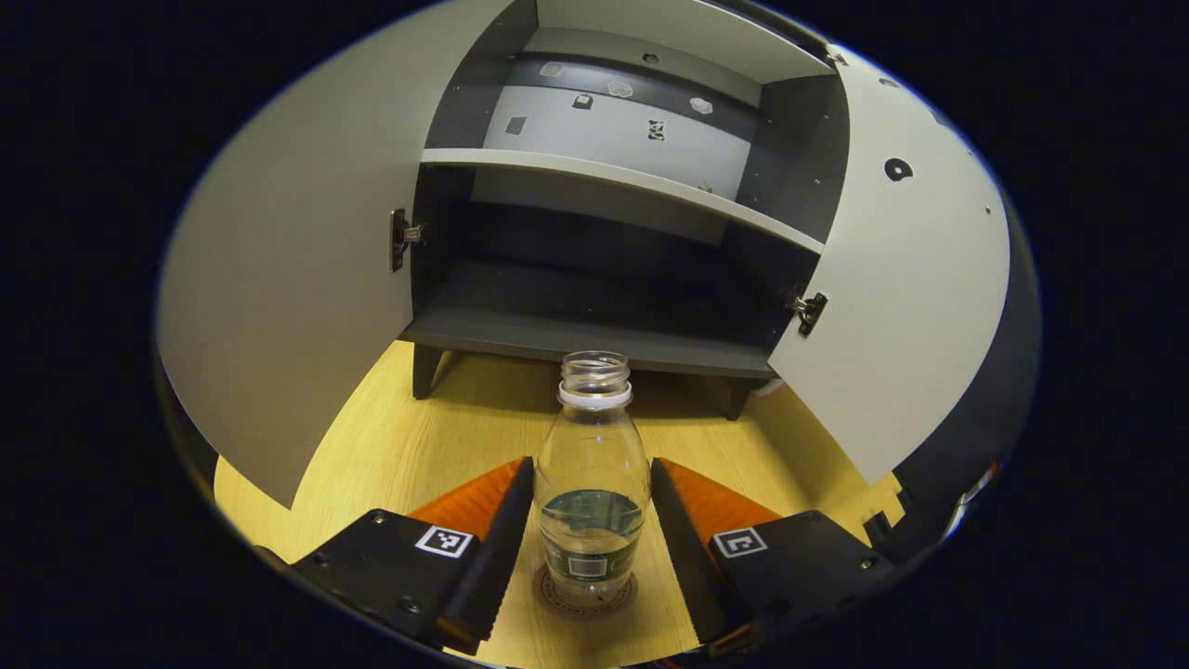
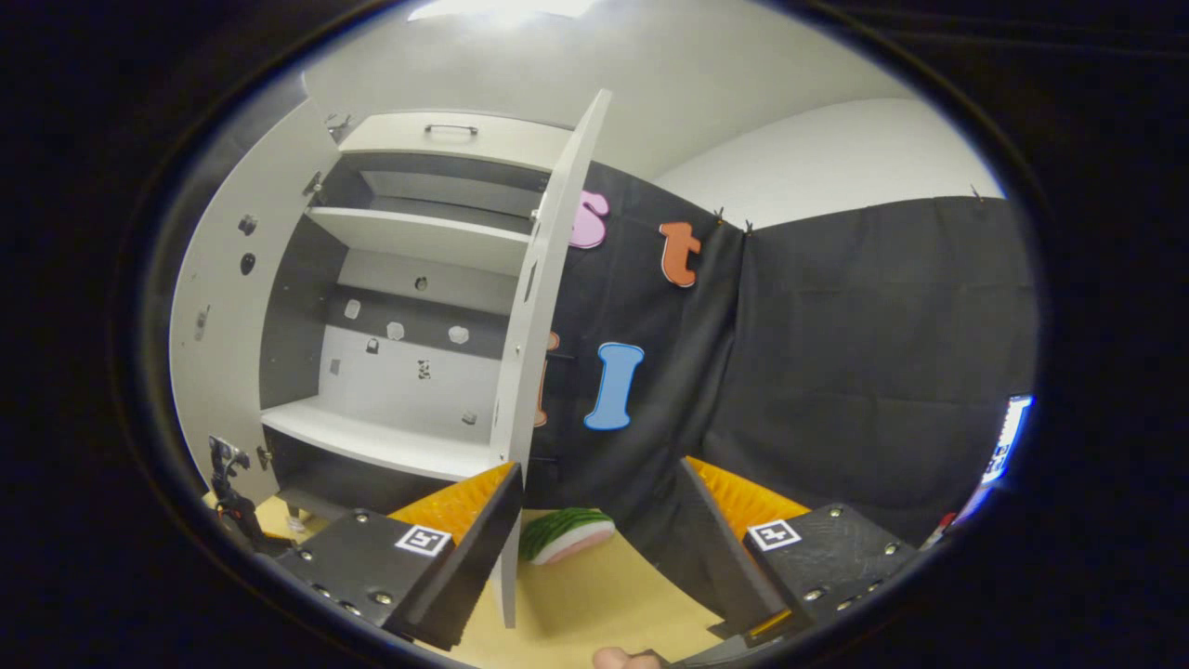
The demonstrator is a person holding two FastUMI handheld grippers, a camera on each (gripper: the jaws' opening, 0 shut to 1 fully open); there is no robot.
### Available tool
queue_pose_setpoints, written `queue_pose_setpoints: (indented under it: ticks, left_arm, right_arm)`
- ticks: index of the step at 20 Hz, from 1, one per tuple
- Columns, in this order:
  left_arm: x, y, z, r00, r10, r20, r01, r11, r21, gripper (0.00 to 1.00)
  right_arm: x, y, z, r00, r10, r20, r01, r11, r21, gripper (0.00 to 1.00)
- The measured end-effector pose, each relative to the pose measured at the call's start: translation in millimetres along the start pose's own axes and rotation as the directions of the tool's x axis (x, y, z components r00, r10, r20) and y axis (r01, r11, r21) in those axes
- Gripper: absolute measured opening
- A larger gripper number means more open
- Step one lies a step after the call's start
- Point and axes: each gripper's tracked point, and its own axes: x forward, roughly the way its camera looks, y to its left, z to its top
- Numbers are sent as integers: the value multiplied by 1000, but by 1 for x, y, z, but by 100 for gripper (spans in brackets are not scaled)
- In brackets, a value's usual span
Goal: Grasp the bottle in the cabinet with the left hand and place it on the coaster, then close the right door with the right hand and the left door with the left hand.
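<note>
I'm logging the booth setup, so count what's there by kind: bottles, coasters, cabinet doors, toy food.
Bottles: 1, the bottle
Coasters: 1, the coaster
Cabinet doors: 2, left door, right door
Toy food: 1, watermelon slice
Total: 5

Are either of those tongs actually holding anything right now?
No. The bottle stands on the coaster between the left tongs, whose fingers sit apart from its sides. The right tongs are open and hold nothing.
</note>
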Motion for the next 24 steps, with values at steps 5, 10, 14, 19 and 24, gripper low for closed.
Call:
queue_pose_setpoints:
  ticks: [5,10,14,19,24]
  left_arm:
    - [-13,-3,-5,999,-5,50,4,1000,21,81]
    - [-28,-9,-17,1000,-21,16,20,999,48,81]
    - [-35,-11,-23,1000,-29,-7,30,998,57,81]
    - [-38,-20,-30,998,-41,-43,43,997,56,83]
    - [-41,-28,-30,998,-50,-47,52,997,51,83]
  right_arm:
    - [0,0,-11,1000,1,-23,-1,1000,9,100]
    - [2,7,-22,998,22,-51,-20,999,32,100]
    - [4,10,-28,997,32,-67,-28,998,55,100]
    - [3,8,-32,996,30,-79,-25,998,61,100]
    - [3,7,-36,996,29,-84,-23,997,74,100]
